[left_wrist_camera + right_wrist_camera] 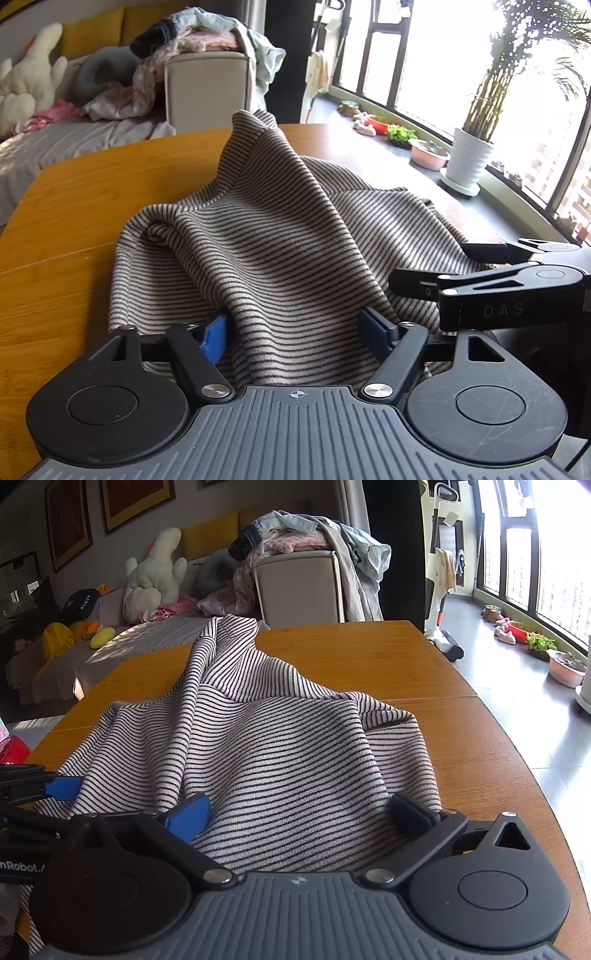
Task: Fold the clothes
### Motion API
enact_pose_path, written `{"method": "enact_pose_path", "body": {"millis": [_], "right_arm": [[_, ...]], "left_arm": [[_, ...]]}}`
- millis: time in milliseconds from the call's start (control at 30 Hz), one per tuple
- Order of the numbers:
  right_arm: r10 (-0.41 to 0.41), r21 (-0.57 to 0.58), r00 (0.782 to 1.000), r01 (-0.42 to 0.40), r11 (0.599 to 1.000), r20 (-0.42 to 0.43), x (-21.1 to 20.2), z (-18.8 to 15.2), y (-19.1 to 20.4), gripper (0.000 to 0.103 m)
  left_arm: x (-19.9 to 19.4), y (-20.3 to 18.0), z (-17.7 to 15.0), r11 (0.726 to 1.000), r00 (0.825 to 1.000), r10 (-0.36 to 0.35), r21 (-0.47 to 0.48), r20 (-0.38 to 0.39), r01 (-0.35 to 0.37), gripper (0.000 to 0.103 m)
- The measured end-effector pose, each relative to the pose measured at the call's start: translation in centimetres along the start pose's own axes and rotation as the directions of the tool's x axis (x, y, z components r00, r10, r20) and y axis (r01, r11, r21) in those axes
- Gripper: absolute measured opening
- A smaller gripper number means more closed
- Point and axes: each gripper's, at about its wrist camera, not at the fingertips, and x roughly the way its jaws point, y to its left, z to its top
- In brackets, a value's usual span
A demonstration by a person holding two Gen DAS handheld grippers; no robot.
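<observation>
A beige garment with thin dark stripes point(266, 236) lies bunched on the wooden table point(85, 206), one part rising to a peak at the far side. My left gripper point(295, 332) is open, its blue pads wide apart, with a fold of the cloth draped between them. My right gripper point(303, 808) is also open, with the near edge of the same garment point(280, 738) lying between its fingers. The right gripper shows in the left wrist view point(480, 284) close at the right. The left gripper's blue finger shows in the right wrist view point(61, 787) at the left.
The table's curved right edge point(517, 760) drops to a tiled floor. Behind the table stand a beige chair piled with clothes point(303, 546) and a bed with plush toys point(155, 576). Potted plants point(469, 158) line the window. A red object point(13, 749) sits at the table's left.
</observation>
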Motion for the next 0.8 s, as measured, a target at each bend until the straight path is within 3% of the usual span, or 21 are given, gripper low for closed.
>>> {"method": "enact_pose_path", "body": {"millis": [67, 133, 233, 467, 700, 800], "right_arm": [[0.008, 0.008, 1.0, -0.008, 1.0, 0.003, -0.1, -0.1, -0.2, 0.103], [0.006, 0.006, 1.0, -0.006, 1.0, 0.002, -0.1, -0.1, -0.2, 0.103], [-0.006, -0.006, 1.0, 0.006, 1.0, -0.004, 0.0, -0.2, 0.0, 0.103], [-0.004, -0.008, 1.0, 0.004, 1.0, -0.01, 0.0, 0.2, 0.0, 0.103], [-0.021, -0.03, 0.999, 0.02, 0.999, -0.043, 0.5, 0.5, 0.3, 0.103], [-0.037, -0.026, 0.997, 0.036, 0.999, -0.064, 0.8, 1.0, 0.5, 0.103]], "left_arm": [[0.4, 0.2, 0.5, 1.0, 1.0, 0.021, -0.008, 0.006, -0.021, 0.04], [0.7, 0.7, 1.3, 1.0, 1.0, 0.022, -0.022, 0.008, -0.022, 0.025], [1.0, 2.0, 2.4, 0.998, 1.0, 0.01, -0.057, 0.013, -0.01, 0.016], [0.8, 7.2, 5.2, 0.985, 0.991, 0.109, -0.142, 0.084, -0.096, 0.014], [0.9, 13.7, 7.6, 0.951, 0.97, 0.217, -0.249, 0.113, -0.184, 0.013], [1.3, 14.4, 6.9, 0.951, 0.973, 0.209, -0.253, 0.097, -0.179, 0.016]]}}
